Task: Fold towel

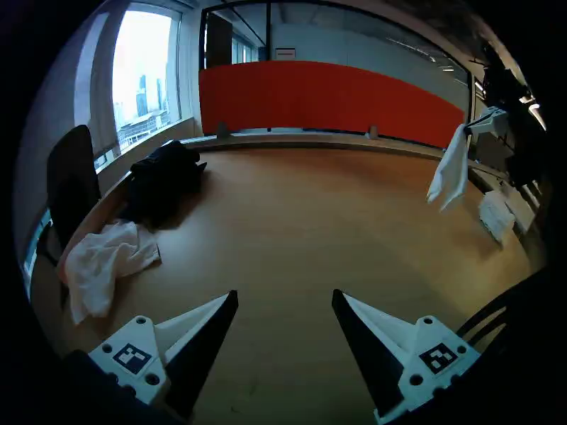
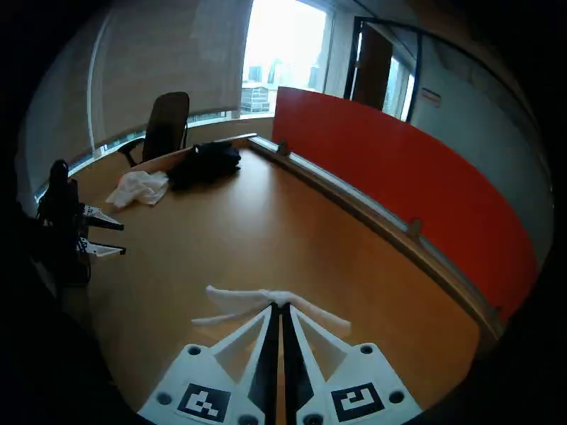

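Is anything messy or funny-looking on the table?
Yes. A white towel lies crumpled in a heap near the edge of the desk, beside a dark bundle, not folded. A second towel hangs pinched in the right gripper.

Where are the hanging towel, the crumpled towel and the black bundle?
hanging towel (image 1: 450, 173): left gripper view, mid cloth.
crumpled towel (image 1: 106, 262): left gripper view, centre folds.
black bundle (image 1: 159, 180): left gripper view, its middle.

dim room, blown-out window (image 1: 145, 78) daylight, soft shadows, strong fisheye bending at edges
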`<state>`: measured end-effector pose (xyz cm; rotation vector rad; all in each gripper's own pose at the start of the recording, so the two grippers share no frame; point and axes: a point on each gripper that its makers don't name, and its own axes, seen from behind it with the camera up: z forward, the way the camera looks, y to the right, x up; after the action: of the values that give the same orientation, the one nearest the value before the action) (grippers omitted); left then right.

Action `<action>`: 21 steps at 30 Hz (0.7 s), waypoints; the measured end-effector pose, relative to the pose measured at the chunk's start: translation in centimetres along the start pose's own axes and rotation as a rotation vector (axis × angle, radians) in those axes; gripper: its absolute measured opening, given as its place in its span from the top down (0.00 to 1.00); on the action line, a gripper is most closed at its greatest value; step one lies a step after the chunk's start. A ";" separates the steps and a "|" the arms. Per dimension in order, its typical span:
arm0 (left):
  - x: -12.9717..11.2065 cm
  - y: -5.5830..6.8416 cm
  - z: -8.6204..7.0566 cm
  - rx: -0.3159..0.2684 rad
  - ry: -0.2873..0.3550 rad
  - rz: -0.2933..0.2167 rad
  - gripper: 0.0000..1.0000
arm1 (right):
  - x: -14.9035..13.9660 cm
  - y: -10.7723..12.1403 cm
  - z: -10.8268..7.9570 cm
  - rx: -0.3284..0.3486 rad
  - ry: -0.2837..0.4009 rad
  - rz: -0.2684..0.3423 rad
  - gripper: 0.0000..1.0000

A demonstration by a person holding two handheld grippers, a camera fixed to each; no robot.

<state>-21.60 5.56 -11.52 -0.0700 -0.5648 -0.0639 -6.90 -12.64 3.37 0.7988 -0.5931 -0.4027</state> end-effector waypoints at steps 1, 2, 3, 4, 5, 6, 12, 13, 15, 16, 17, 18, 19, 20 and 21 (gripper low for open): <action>0.0 0.1 0.0 -0.001 -0.001 0.000 0.01 | -0.3 0.6 -0.3 -0.008 -0.005 -0.002 0.97; 0.0 0.2 0.0 -0.001 -0.001 0.000 0.01 | -0.6 1.2 -0.7 -0.017 -0.011 -0.004 0.97; -0.1 0.2 0.1 -0.002 -0.003 0.001 0.01 | -0.9 1.7 -1.0 -0.025 -0.016 -0.005 0.97; -0.1 0.3 0.1 -0.003 -0.004 0.002 0.01 | -1.2 2.2 -1.3 -0.032 -0.021 -0.005 0.97; -0.2 0.4 0.1 -0.004 -0.006 0.002 0.01 | -1.5 2.8 -1.7 -0.040 -0.027 -0.005 0.97; -0.2 0.4 0.2 -0.004 -0.007 0.004 0.01 | -1.8 3.3 -2.0 -0.048 -0.030 -0.001 0.97; 0.0 0.7 0.3 -0.003 -0.008 0.009 0.01 | -3.3 6.6 -3.9 -0.102 -0.046 0.023 0.97; 0.1 0.7 0.3 -0.003 -0.008 0.009 0.01 | -3.5 7.1 -4.2 -0.111 -0.050 0.024 0.97; 0.2 0.8 0.4 -0.004 -0.008 0.010 0.01 | -3.9 8.2 -4.8 -0.128 -0.056 0.029 0.97; 0.3 0.9 0.4 -0.005 -0.009 0.012 0.01 | -4.1 8.7 -5.0 -0.136 -0.058 0.032 0.97; 0.3 0.9 0.4 -0.005 -0.009 0.013 0.01 | -4.4 9.2 -5.3 -0.144 -0.061 0.036 0.97; 0.4 0.9 0.4 -0.006 -0.009 0.015 0.01 | -4.6 9.7 -5.6 -0.153 -0.065 0.040 0.97; 0.4 1.0 0.4 -0.006 -0.009 0.018 0.01 | -4.9 10.3 -5.8 -0.162 -0.069 0.044 0.97; 0.4 1.0 0.5 -0.007 -0.010 0.020 0.01 | -5.2 10.9 -6.2 -0.172 -0.073 0.049 0.97; 0.5 1.1 0.5 -0.007 -0.009 0.021 0.01 | -5.4 11.4 -6.4 -0.182 -0.076 0.053 0.97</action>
<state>-21.35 6.63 -10.91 -0.0830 -0.5731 -0.0449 -5.67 1.11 6.71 0.5948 -0.6381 -0.4330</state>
